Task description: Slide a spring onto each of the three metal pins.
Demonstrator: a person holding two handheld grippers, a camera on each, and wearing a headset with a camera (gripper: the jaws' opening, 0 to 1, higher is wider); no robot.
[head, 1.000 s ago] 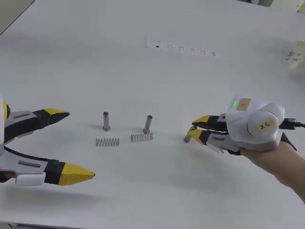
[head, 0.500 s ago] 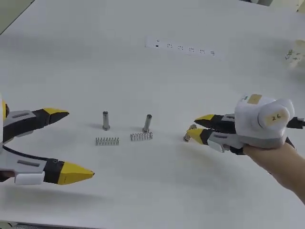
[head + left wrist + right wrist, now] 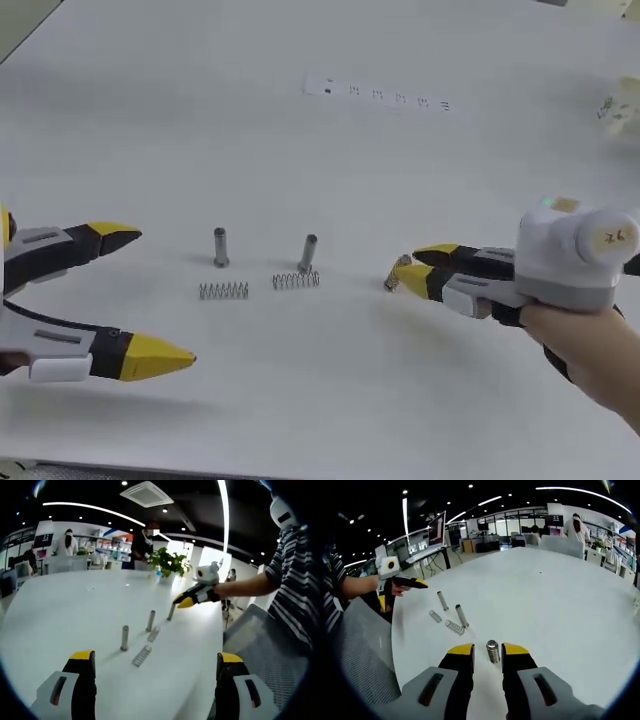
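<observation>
Two bare metal pins [image 3: 220, 247] [image 3: 308, 254] stand upright on the white table [image 3: 330, 170]. In front of each lies a loose spring [image 3: 223, 291] [image 3: 296, 281]. A third pin [image 3: 396, 272] at the right carries a spring [image 3: 492, 651] around it. It stands just ahead of my right gripper [image 3: 418, 266], whose jaws are slightly apart on either side of it without gripping. My left gripper [image 3: 140, 295] is held wide open at the left, holding nothing, well short of the pins. From the left gripper view, the pins [image 3: 124, 638] [image 3: 150, 621] stand in a row ahead.
A white power strip [image 3: 380, 97] lies flat at the back of the table. A pale object [image 3: 620, 105] sits at the far right edge. A person's hand [image 3: 580, 345] holds the right gripper. Bare tabletop surrounds the pins.
My right gripper has drawn back a little to the right, away from the pin with the spring. The left gripper, the other pins and the loose springs have stayed put.
</observation>
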